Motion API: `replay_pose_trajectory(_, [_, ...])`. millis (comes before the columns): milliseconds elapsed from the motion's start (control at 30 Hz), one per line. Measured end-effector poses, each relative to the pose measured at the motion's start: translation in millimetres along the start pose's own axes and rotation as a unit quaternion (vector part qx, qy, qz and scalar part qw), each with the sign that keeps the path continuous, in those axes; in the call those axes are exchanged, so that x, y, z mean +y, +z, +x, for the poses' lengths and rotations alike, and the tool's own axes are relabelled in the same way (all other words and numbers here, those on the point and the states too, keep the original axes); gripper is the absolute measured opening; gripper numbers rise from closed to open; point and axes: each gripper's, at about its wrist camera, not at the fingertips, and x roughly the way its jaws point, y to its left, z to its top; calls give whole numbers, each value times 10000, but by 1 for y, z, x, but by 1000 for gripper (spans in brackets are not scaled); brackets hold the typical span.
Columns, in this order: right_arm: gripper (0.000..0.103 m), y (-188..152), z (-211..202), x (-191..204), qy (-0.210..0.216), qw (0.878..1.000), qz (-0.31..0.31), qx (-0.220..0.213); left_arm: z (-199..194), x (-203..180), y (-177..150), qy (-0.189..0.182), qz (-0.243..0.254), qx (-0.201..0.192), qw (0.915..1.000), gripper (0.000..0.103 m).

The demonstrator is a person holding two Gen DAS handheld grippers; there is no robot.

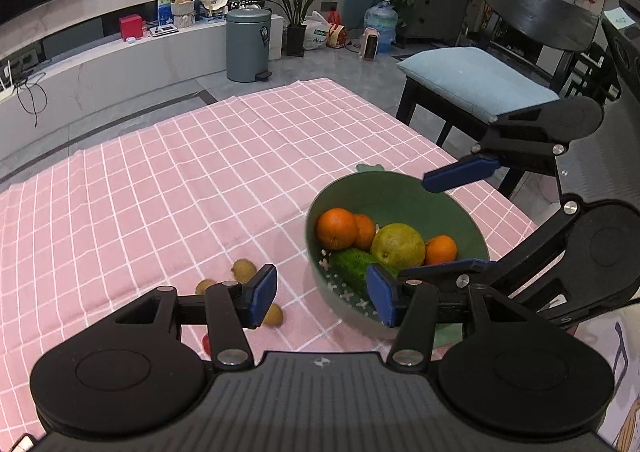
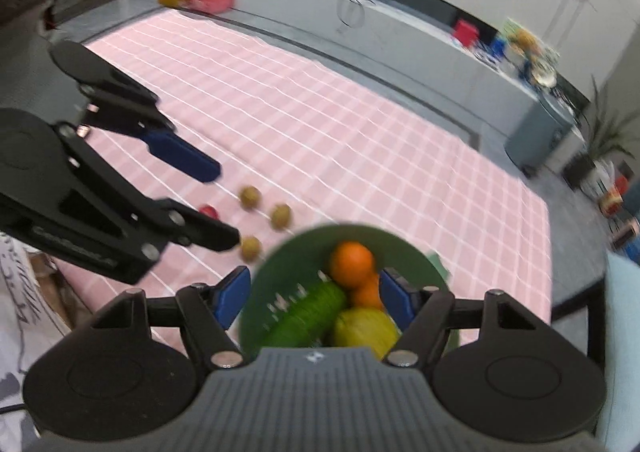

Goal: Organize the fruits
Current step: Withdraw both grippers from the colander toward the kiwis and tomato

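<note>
A green bowl (image 1: 400,196) on the pink checked tablecloth (image 1: 180,180) holds oranges (image 1: 337,228), a yellow-green pear (image 1: 398,246) and a cucumber (image 1: 354,270). Three kiwis (image 1: 244,269) and a small red fruit (image 1: 206,344) lie on the cloth left of the bowl. My left gripper (image 1: 322,296) hovers open and empty between the kiwis and the bowl's near rim. My right gripper (image 1: 456,218) hangs open over the bowl's right side. In the blurred right wrist view, the right gripper (image 2: 314,300) is open above the cucumber (image 2: 308,316), and the left gripper (image 2: 222,206) is over the kiwis (image 2: 250,197).
A dark chair with a light blue cushion (image 1: 476,84) stands past the table's right edge. On the floor beyond the far edge are a grey pedal bin (image 1: 248,44) and a potted plant (image 1: 298,12). A long white low cabinet (image 1: 100,68) runs behind.
</note>
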Motion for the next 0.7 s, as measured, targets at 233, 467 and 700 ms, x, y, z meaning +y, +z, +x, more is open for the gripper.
replay_pose_trajectory(233, [52,16,20,29,248,9976,-647,7,-6,29,-23,-8,42,-24,10000,61])
replay_pose_trajectory(467, [46,31,45,46,454,9920,-1164,184,3,50,-42,-146,-1,15,9999,61])
replay_pose_trajectory(700, [41,38,77,52,678,9852,-1465,580,27,67,-62,-94,-125,310,9994,61])
